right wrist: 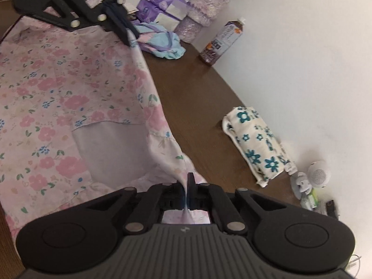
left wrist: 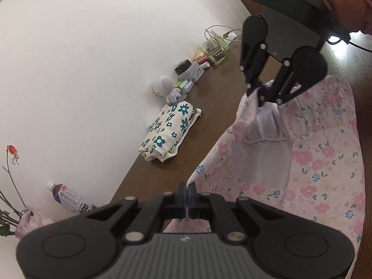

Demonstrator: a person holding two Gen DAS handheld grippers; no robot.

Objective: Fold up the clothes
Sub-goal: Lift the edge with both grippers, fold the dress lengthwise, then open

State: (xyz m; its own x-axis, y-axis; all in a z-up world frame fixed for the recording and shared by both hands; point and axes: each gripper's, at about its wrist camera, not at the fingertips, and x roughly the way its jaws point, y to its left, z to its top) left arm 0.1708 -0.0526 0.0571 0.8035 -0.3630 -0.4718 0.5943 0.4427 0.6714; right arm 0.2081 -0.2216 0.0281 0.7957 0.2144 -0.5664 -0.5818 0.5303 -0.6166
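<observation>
Left gripper (left wrist: 187, 194): jaws pressed together on an edge of the pink dress (left wrist: 313, 162), cloth pinched between the pads. Right gripper (right wrist: 187, 191): likewise clamped on a gathered corner of the same dress, fabric bunched between its fingers; also seen from the left wrist view, held above the table (left wrist: 216, 107) with cloth hanging from it. Pink dress: floral print, lifted along the one edge between the two grippers, the rest spread over the table, a paler lining panel showing; no clean fold visible in it yet. Folded garment (left wrist: 166, 132): cream with teal flowers, a neat bundle near the wall, apart from the dress; judged finished. Blue garment (right wrist: 162, 41): crumpled heap beyond the dress, judged still to fold. Bottle (right wrist: 220, 41), vase (right wrist: 204, 9), speaker (left wrist: 162, 84), small clutter along the wall. Progress: one piece done, the dress at its first fold, at least one more waiting
</observation>
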